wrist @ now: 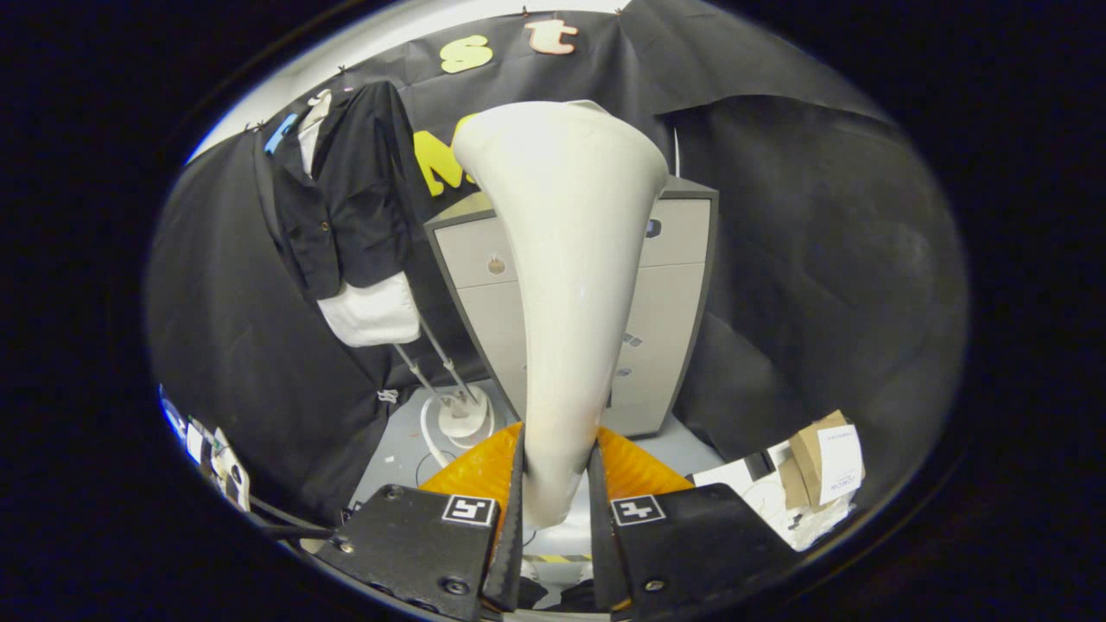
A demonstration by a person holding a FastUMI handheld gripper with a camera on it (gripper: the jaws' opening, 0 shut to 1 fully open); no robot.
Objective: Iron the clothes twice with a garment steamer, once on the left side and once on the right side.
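The gripper (556, 484) has its jaws clenched on the narrow handle of the white garment steamer (566, 285), which rises upright between the fingers and flares wide at its head. Off to the left beyond it, the black jacket (350, 194) hangs over a white shirt (371, 313) on a stand, well apart. A grey drawer cabinet (670, 302) stands behind the steamer.
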